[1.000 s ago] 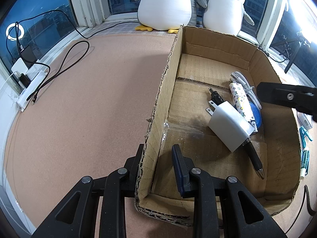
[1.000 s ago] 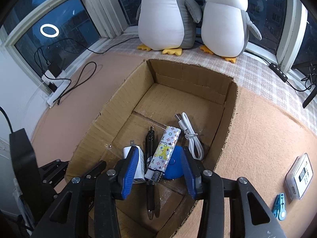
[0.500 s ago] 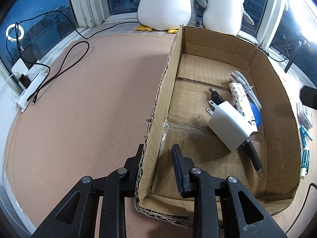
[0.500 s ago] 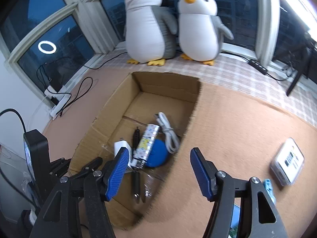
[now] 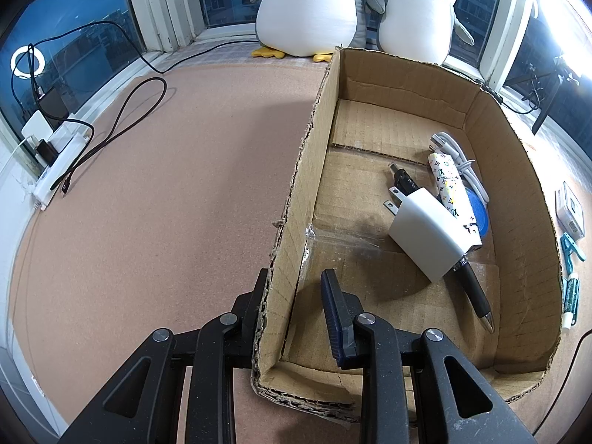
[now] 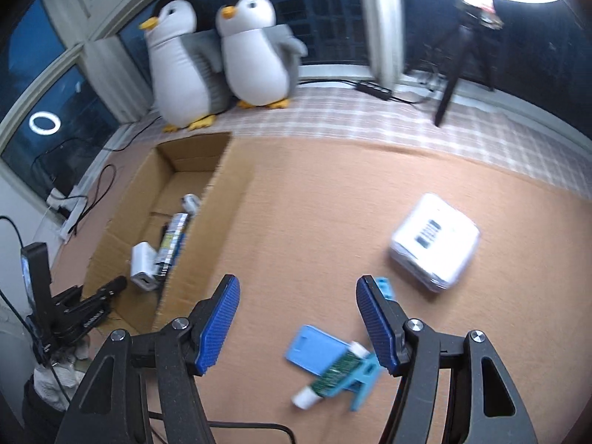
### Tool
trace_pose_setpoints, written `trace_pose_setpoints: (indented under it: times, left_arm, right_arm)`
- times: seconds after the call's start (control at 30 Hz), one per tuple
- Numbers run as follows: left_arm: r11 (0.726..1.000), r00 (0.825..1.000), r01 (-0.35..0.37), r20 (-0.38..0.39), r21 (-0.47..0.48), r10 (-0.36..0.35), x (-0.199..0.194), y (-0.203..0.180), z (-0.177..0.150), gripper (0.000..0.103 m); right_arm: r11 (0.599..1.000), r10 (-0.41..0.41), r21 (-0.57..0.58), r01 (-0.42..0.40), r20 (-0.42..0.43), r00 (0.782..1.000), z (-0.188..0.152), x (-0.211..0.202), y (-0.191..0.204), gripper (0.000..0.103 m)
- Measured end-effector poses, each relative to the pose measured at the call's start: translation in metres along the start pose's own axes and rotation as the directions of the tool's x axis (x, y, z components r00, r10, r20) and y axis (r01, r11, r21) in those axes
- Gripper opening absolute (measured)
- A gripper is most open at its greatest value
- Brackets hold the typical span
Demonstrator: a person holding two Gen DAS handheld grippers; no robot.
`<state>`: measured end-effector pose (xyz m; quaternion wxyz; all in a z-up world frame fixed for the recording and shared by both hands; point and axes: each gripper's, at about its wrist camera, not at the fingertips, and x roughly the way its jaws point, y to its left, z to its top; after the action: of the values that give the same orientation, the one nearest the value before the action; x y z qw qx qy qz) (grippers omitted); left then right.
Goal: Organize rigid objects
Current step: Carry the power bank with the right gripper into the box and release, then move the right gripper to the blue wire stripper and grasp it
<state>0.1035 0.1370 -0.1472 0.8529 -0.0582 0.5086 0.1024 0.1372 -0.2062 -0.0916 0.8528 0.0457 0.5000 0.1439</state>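
An open cardboard box lies on the cork mat. It holds a white charger, a black pen, a patterned tube, a blue disc and a white cable. My left gripper is shut on the box's left wall near the front corner. My right gripper is open and empty over the mat, to the right of the box. Below it lie a blue card, a green tube and a blue clip. A white barcoded case sits farther right.
Two plush penguins stand at the window behind the box. A power strip with black cables lies at the mat's left edge. A tripod stands on the checked cloth at the back right. A second blue clip lies beside my right finger.
My right gripper has swung out of the box to the right, over the mat, and its jaws have widened. The left gripper and the box have not moved.
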Motion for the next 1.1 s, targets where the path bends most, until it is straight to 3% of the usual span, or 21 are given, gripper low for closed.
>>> trace_pose_setpoints:
  times: [0.3,0.4,0.73,1.1]
  left_arm:
    - [1.000,1.000,-0.002,0.001,0.001,0.002,0.000,0.000,-0.001,0.029]
    - [1.000,1.000,-0.002,0.001,0.001,0.002,0.000,-0.001,-0.002,0.029]
    - [1.000,1.000,-0.002,0.002,0.002,0.002,0.000,-0.001,-0.002,0.029]
    - [1.000,1.000,-0.002,0.003,0.001,0.002,0.000,-0.002,-0.002,0.029]
  right_arm:
    - [0.997,-0.059,0.052,0.062,-0.050,0.997,-0.012,0.009,-0.044,0.062]
    - [0.996,-0.045,0.080,0.051,-0.076,0.996,-0.016,0.017,-0.051,0.062]
    - [0.996,-0.072,0.051,0.078,-0.111,0.991,-0.019,0.038,-0.044,0.061]
    - [0.991,-0.134,-0.010,0.134,-0.149,0.980,-0.018,0.057,-0.038,0.042]
